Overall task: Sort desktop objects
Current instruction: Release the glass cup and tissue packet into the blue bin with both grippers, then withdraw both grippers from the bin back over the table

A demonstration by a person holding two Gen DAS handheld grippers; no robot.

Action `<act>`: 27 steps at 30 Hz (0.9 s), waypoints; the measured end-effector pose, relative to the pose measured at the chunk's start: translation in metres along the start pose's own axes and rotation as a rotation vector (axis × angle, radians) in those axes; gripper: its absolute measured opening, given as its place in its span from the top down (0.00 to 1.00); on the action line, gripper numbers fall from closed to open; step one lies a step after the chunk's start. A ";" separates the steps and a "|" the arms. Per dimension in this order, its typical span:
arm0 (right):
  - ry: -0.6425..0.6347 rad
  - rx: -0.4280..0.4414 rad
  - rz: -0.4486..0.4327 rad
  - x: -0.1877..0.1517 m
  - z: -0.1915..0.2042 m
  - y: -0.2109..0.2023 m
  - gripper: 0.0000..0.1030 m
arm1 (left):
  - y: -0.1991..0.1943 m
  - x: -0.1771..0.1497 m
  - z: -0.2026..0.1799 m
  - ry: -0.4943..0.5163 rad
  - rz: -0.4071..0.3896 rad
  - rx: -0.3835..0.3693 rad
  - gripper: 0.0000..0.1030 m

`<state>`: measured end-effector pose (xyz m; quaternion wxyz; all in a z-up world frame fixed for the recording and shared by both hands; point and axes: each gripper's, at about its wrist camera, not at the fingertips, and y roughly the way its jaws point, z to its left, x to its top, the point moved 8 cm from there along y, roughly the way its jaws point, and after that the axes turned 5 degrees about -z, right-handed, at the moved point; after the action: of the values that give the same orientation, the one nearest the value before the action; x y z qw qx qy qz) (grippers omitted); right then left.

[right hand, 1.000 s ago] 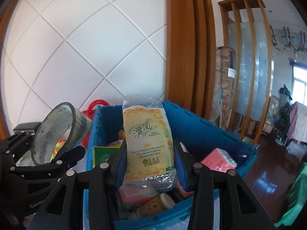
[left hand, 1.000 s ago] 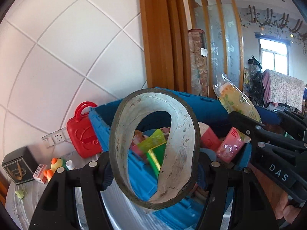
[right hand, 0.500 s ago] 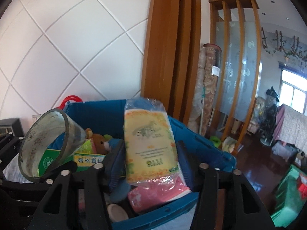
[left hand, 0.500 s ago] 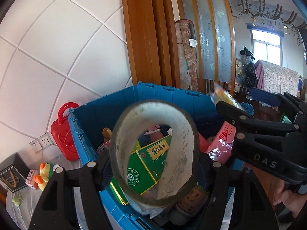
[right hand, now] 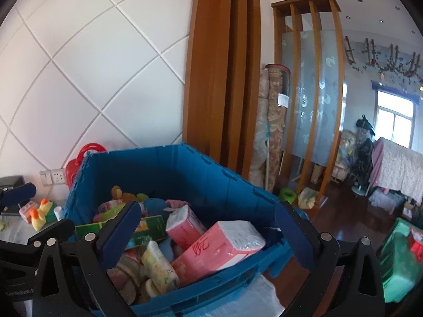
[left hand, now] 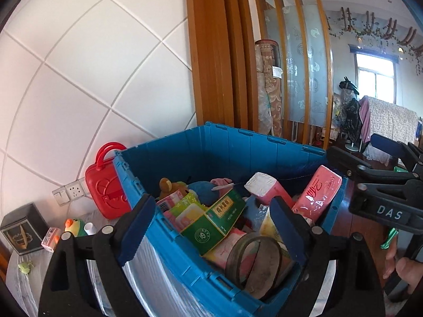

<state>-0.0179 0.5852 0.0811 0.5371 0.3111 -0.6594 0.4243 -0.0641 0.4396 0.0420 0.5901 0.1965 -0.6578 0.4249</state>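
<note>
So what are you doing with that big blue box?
A person holding a gripper in each hand is tidying desk things into the blue crate. Both have just been opening their fingers, and nothing is between them now. The left gripper has let go of the tape roll, which lies in the crate's near corner. The right gripper has dropped the yellow tissue pack, which lies among the pink packs.

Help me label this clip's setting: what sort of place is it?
Probably a lived-in home: a blue crate of household odds and ends, a wooden screen partition, and laundry draped near a window.
</note>
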 end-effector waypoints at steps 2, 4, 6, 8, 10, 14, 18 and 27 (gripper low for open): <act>0.007 0.020 -0.005 0.002 0.007 -0.008 0.00 | -0.009 -0.003 0.012 -0.019 -0.002 0.019 0.13; 0.005 0.036 -0.007 0.002 0.016 -0.016 0.00 | -0.016 -0.006 0.023 -0.036 0.000 0.036 0.13; 0.000 0.057 -0.009 0.004 0.030 -0.023 0.00 | -0.025 -0.011 0.037 -0.052 -0.001 0.055 0.13; -0.009 0.080 -0.015 0.005 0.046 -0.031 0.00 | -0.036 -0.016 0.054 -0.073 -0.007 0.079 0.13; -0.021 0.106 -0.024 0.007 0.064 -0.039 0.00 | -0.050 -0.023 0.076 -0.102 -0.012 0.104 0.12; -0.049 0.170 -0.055 0.013 0.111 -0.058 0.00 | -0.076 -0.036 0.123 -0.143 -0.015 0.169 0.07; -0.068 0.246 -0.064 0.016 0.169 -0.071 0.00 | -0.107 -0.058 0.184 -0.194 -0.012 0.254 0.05; -0.143 0.402 -0.002 -0.003 0.315 -0.078 0.00 | -0.146 -0.121 0.321 -0.314 0.073 0.423 0.03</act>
<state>-0.0897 0.2691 0.0757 0.4163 0.4419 -0.5976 0.5238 -0.1213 0.0741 -0.0060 0.4109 0.3553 -0.6444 0.5381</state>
